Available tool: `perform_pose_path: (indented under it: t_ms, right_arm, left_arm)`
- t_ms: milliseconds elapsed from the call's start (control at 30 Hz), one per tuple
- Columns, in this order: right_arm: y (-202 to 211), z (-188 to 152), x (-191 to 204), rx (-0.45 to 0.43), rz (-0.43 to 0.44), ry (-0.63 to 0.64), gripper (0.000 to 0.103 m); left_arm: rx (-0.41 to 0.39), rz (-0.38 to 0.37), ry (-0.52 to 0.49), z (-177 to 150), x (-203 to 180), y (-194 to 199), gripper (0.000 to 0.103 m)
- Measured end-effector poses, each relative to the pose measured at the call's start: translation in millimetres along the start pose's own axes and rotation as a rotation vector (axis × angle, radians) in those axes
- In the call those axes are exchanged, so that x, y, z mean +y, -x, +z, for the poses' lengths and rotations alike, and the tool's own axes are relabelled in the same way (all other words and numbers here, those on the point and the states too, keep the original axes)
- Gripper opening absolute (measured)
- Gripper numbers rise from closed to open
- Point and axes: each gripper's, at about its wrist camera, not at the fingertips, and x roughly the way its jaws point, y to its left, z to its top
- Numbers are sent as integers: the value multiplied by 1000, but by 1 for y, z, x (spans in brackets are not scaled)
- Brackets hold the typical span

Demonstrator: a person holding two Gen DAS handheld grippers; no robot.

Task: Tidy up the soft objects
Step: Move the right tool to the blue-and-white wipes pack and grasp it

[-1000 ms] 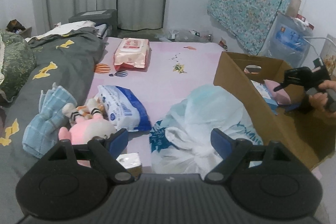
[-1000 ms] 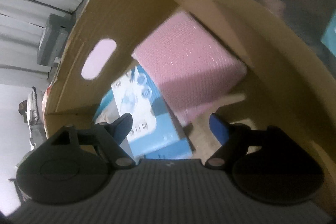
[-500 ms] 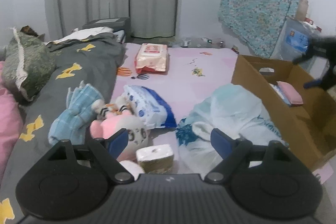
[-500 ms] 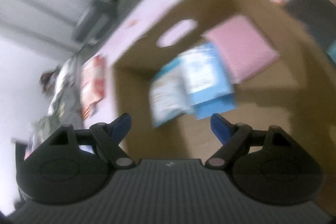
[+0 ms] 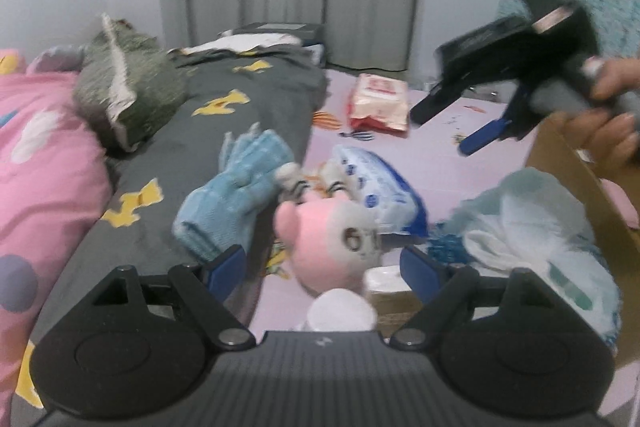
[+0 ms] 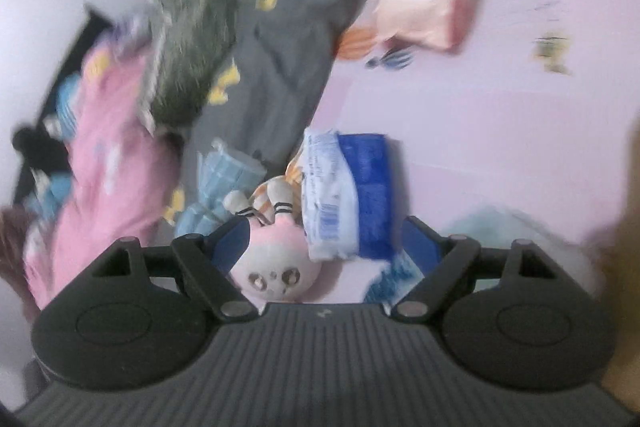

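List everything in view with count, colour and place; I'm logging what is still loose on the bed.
plush toy: 1, pink and white, near edge of bed
knitted item: 1, light blue, on grey quilt beside plush toy
blue-white pack: 1, behind plush toy
pink-red pack: 1, far on sheet
plastic bag: 1, pale blue-white, against box
cardboard box: 1, brown, right
grey quilt: 1, yellow prints, left
green pillow: 1, left
left gripper: open, empty
right gripper: open, empty, above sheet
hand: 1, holding right gripper
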Motion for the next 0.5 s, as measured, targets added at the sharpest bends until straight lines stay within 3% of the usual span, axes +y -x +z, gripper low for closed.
perform_pose_path:
  t_ms: [233, 367, 467, 500]
  right_arm:
    - [-86, 20, 13, 101, -166, 103, 76]
    - [-102, 20, 16, 126, -150, 134, 68]
    - [-98, 25, 6, 126, -79, 74, 45]
    - [-96, 28, -2, 127, -35, 32, 33]
  left_arm:
    - [28, 30, 54, 2, 21, -9, 85]
    - [36, 35, 64, 3, 24, -14, 85]
    - [46, 28, 66, 4, 21, -18, 85]
    - [47, 24, 65, 4, 20, -18, 85]
